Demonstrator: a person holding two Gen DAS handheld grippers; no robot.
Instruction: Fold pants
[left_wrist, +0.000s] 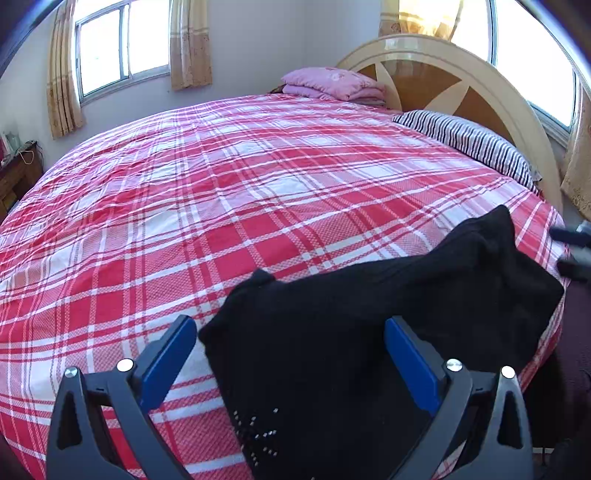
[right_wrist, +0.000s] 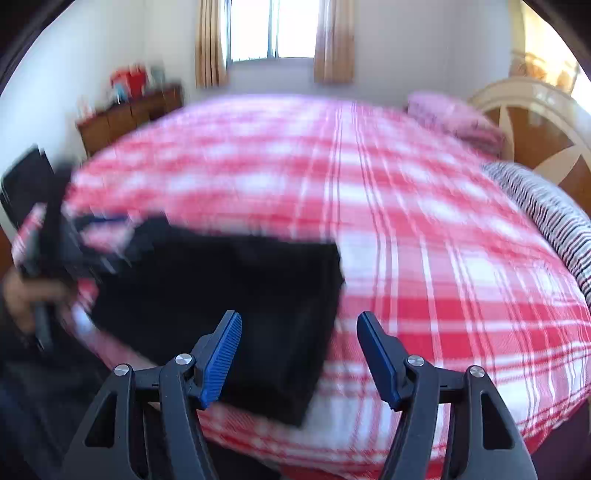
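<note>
Black pants (left_wrist: 369, 314) lie bunched near the front edge of the red plaid bed (left_wrist: 221, 206). My left gripper (left_wrist: 290, 328) is open, its blue pads on either side of the cloth's near part, holding nothing. In the right wrist view, which is blurred, the pants (right_wrist: 229, 288) look like a dark folded block. My right gripper (right_wrist: 299, 325) is open and empty above the block's right edge. The left gripper (right_wrist: 55, 251) shows at the far left, and the right gripper (left_wrist: 574, 251) at the far right of the left wrist view.
A striped pillow (left_wrist: 469, 144) and folded pink bedding (left_wrist: 332, 83) lie by the curved headboard (left_wrist: 461, 74). A wooden cabinet (right_wrist: 129, 114) stands by the far wall. Windows with curtains (left_wrist: 110, 55) sit behind. Open plaid bedspread stretches beyond the pants.
</note>
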